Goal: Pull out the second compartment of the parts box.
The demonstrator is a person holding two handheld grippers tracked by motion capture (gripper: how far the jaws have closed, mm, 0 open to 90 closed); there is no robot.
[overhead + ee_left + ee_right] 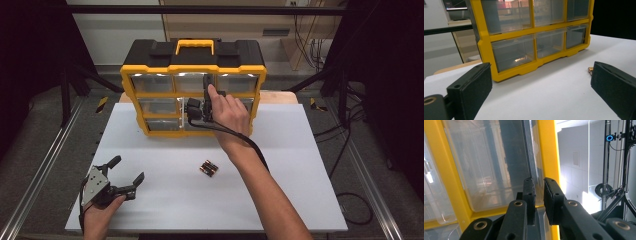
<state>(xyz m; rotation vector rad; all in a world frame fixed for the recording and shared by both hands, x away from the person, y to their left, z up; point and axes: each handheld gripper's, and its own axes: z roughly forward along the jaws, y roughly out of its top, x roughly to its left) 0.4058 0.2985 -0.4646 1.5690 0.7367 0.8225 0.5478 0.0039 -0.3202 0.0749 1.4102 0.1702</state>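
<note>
Right gripper (538, 182), jaws nearly together on the edge of a clear drawer (499, 165) straight ahead in the yellow organizer (192, 90), looks set to pull it out, so a firm pinch and a straight, level draw toward the person would probably work best.

Table (310, 200): white top, wooden board (280, 96) under its far edge
Floor (45, 130): grey
Rails (35, 170): metal, both sides
Far wall (110, 35): pale panels, cables (312, 47) hanging right
</note>
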